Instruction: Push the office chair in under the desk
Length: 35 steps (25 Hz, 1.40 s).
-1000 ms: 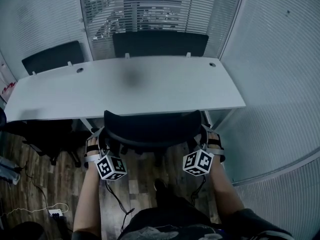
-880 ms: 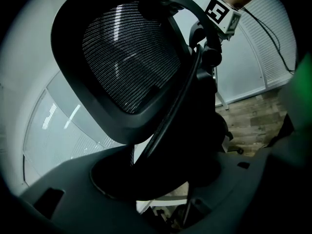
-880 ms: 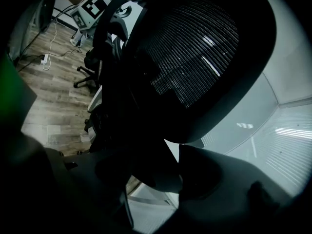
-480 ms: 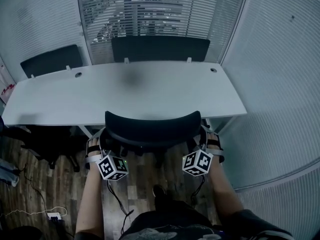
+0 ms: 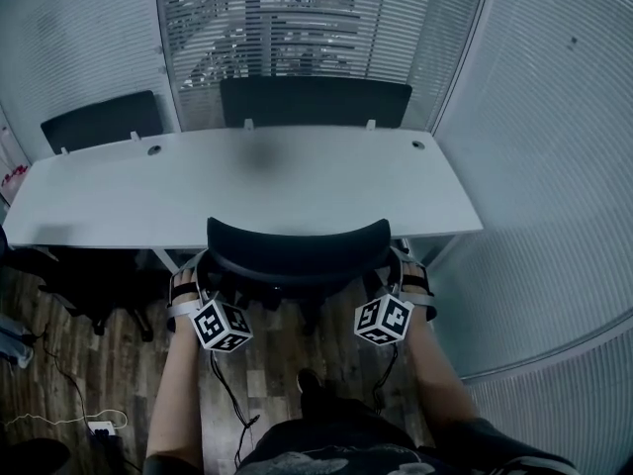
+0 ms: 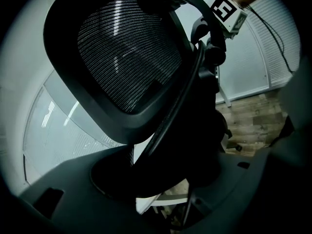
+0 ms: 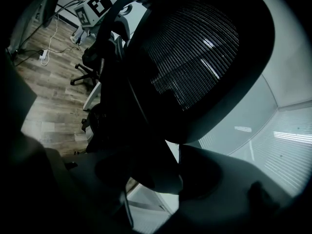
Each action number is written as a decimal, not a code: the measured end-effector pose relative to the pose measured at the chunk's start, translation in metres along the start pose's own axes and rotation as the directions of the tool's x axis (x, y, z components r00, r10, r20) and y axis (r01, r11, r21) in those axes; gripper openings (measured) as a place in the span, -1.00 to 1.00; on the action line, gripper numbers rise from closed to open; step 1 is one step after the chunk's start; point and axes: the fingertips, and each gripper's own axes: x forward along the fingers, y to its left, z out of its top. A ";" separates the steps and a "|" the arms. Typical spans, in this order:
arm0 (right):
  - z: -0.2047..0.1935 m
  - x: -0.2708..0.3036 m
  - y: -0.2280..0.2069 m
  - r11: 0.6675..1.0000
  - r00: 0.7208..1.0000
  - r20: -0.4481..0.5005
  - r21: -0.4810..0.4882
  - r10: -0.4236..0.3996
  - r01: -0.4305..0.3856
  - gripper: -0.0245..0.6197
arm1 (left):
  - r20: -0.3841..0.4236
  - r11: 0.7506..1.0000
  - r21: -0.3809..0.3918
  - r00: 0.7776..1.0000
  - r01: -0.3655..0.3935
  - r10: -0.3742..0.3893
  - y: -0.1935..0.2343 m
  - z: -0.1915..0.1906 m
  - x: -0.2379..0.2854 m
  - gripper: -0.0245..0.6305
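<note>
Looking down from the head view, I have my left claw and my right claw on the 2 sides of the office chair. The chair's backrest stands right at the near edge of the white desk, and its seat is out of sight below. Behind the desk, 2 more dark chair backs stand against the window blinds. Wooden floor lies below my arms.

In the left gripper view, the left claw is clamped on the dark rim of the mesh backrest, which fills the gap between its jaws. The right claw's marker cube shows at the far side.

In the right gripper view, the right claw is likewise closed on the backrest's rim, with the mesh above it and my left claw's marker cube beyond.
</note>
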 end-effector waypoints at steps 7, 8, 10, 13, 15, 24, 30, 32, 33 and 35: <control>0.002 0.002 -0.003 0.999 0.999 -0.005 -0.015 -0.035 0.035 -0.09 | -0.035 1.000 0.003 0.999 -0.010 0.010 0.003 -0.001 0.001 -0.04; 0.002 0.001 -0.003 0.999 0.999 -0.012 -0.012 -0.035 0.035 -0.09 | -0.045 1.000 0.011 0.999 -0.002 0.002 0.003 -0.002 0.001 -0.04; 0.001 0.000 -0.003 0.999 0.999 -0.026 0.001 -0.036 0.036 -0.08 | -0.064 1.000 0.018 0.998 0.026 -0.025 0.002 -0.002 -0.001 -0.04; -0.003 -0.007 -0.006 0.999 0.998 -0.038 0.019 -0.048 0.049 -0.08 | -0.072 0.999 0.000 0.996 0.050 -0.050 0.000 0.001 -0.009 -0.04; -0.005 -0.014 -0.007 0.998 0.998 -0.041 0.030 -0.056 0.057 -0.08 | -0.052 0.999 -0.011 0.998 0.033 -0.034 0.001 0.006 -0.021 -0.03; 0.001 -0.074 -0.006 0.987 0.993 -0.027 0.101 -0.119 0.121 -0.08 | 0.018 0.996 -0.087 1.000 -0.020 0.022 -0.002 0.016 -0.089 -0.03; 0.012 -0.149 0.014 0.968 0.995 0.013 0.231 -0.101 0.096 -0.08 | 0.100 0.977 -0.207 0.995 0.040 -0.020 -0.025 0.026 -0.154 -0.06; 0.014 -0.173 0.020 0.954 0.995 0.029 0.289 -0.091 0.079 -0.09 | 0.148 0.967 -0.247 0.989 0.060 -0.023 -0.028 0.037 -0.179 -0.16; 0.016 -0.185 0.023 0.947 0.995 0.038 0.312 -0.092 0.076 -0.09 | 0.170 0.963 -0.260 0.985 0.066 -0.021 -0.029 0.041 -0.191 -0.20; 0.020 -0.206 0.028 0.937 0.994 0.048 0.342 -0.095 0.073 -0.09 | 0.201 0.959 -0.273 0.979 0.071 -0.015 -0.032 0.045 -0.208 -0.24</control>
